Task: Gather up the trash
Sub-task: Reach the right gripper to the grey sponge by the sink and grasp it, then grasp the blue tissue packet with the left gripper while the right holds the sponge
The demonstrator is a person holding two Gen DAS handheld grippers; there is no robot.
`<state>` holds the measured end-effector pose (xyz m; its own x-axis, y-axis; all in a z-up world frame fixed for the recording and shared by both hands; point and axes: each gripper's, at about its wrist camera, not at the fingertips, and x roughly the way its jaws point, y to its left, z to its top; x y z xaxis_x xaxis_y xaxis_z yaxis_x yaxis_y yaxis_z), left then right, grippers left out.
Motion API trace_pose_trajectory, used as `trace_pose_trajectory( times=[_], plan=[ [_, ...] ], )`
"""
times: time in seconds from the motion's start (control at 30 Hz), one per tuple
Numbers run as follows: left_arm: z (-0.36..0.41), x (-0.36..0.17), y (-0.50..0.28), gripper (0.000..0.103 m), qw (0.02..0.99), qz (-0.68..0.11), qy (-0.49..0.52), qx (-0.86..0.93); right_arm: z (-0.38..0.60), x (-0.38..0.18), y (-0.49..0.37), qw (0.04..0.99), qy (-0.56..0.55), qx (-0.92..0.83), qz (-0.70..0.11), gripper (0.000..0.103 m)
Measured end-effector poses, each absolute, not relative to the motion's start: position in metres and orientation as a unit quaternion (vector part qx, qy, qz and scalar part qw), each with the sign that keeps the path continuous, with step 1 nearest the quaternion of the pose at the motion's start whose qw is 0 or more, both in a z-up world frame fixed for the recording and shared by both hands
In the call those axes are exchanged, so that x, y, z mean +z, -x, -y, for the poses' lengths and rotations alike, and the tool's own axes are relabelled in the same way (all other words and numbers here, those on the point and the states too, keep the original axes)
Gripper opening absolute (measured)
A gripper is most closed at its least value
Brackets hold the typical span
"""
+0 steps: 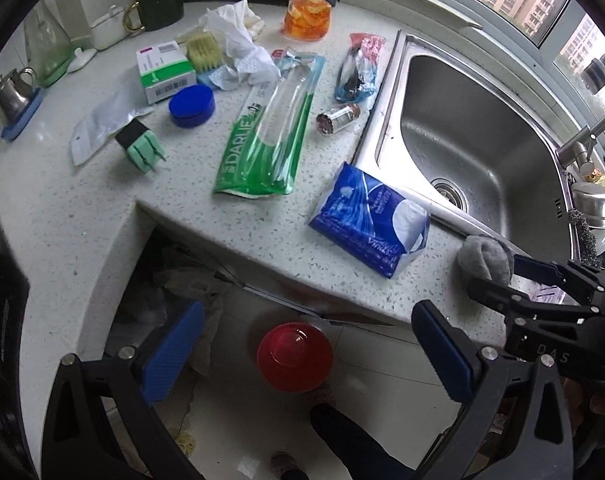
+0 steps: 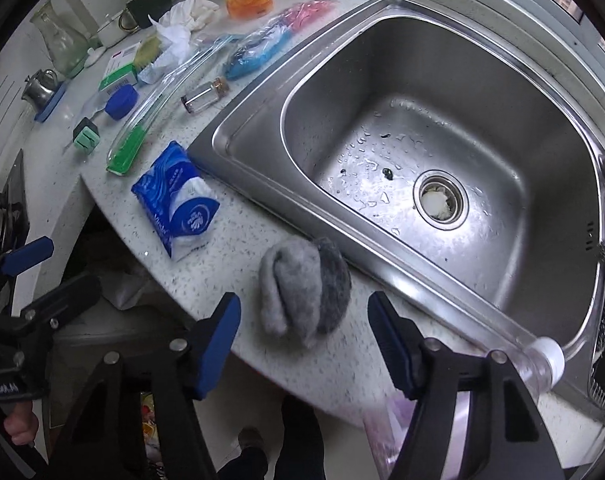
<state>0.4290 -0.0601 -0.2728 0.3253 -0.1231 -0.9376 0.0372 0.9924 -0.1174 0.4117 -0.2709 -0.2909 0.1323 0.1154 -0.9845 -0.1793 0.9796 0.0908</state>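
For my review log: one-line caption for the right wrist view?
Open right hand-held gripper poised over grey sock beside sink.

Speckled countertop [image 1: 82, 216] carries a tissue pack [image 1: 368, 220], toothbrush package [image 1: 268, 128] and grey sock [image 2: 304, 290].

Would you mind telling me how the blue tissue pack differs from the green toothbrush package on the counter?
The blue tissue pack is short and plump; the green toothbrush package is long and flat. The tissue pack is opaque blue and white, while the toothbrush package has a clear window that looks empty. The tissue pack lies nearer the counter's front edge, close beside the sink; the toothbrush package lies further back. Both lie flat on the speckled counter.
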Motion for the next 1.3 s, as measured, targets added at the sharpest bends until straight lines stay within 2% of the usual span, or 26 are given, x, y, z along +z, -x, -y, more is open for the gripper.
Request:
trace_pose_trajectory(
  times=[0.17,0.43,0.63,1.03,1.3],
  plan=[
    [0.062,-0.277,-0.436,0.103,0.809,-0.585,0.027,-0.044,0.261,-0.295,-0.419,0.746,0.036,0.103,-0.657,0.044],
    [0.058,-0.279,-0.440,0.103,0.806,-0.589,0.044,-0.041,0.253,-0.300,-0.415,0.745,0.041,0.116,-0.656,0.040],
    [0.063,-0.278,-0.437,0.103,0.806,-0.589,0.041,-0.049,0.255,-0.306,-0.415,0.748,0.033,0.128,-0.650,0.030],
    [0.086,-0.262,-0.461,0.103,0.804,-0.590,0.050,-0.055,0.274,-0.271,-0.417,0.769,0.016,0.129,-0.626,0.029],
    [0.112,-0.278,-0.488,0.103,0.796,-0.600,0.059,-0.059,0.298,-0.260,-0.421,0.776,0.025,0.117,-0.620,0.030]
  ],
)
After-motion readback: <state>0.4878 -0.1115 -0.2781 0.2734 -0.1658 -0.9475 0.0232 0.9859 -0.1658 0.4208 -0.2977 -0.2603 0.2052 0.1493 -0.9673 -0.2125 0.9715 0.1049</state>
